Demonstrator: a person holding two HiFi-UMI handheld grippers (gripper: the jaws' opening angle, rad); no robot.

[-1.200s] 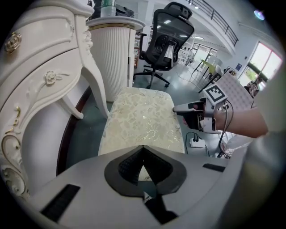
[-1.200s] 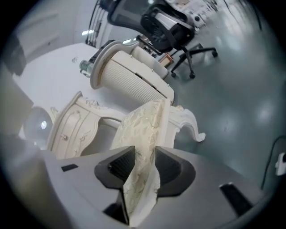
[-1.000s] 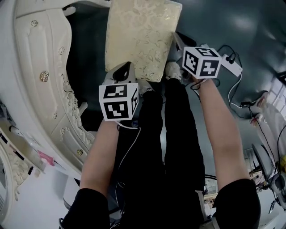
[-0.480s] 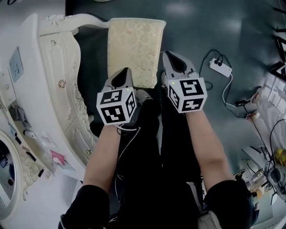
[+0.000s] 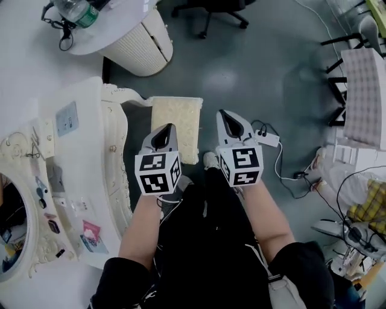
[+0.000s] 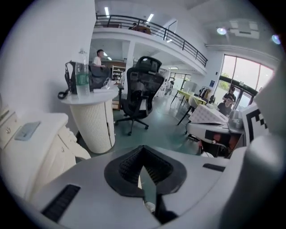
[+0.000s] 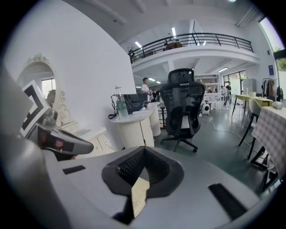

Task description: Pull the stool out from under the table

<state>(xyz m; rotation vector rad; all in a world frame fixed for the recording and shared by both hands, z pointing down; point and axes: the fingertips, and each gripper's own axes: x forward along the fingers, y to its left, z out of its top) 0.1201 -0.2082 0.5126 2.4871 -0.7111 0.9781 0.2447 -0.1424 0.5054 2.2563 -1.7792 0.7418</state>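
Claws come first. The grey left claw (image 5: 165, 134), marker cube behind it, has its black ribbed pads (image 6: 127, 165) drawn narrow, meeting at the tip with nothing between them. The grey right claw (image 5: 228, 121) is the same in its own view, pads (image 7: 124, 169) pressed together and empty.

From the head view, the cream cushioned rectangular stool (image 5: 178, 121) stands on the grey-green floor (image 5: 265, 72) at 12 o'clock from the left claw, which overlaps its near-left corner; whether they touch cannot be told. The right claw hangs at the stool's 3 o'clock, apart from it, over bare floor.

The white carved table (image 5: 84, 157) lies at the stool's 9 o'clock, with a dark gap between its scrolled front and the cushion. Nearly the whole cushion top shows clear of that table.

At 11 o'clock stands a round white ribbed table (image 5: 142, 42) bearing a clear bottle (image 5: 77, 11). A black office chair (image 5: 211, 9) is at 12 o'clock. A white power strip (image 5: 267, 139) lies just beside the right claw at 3 o'clock.
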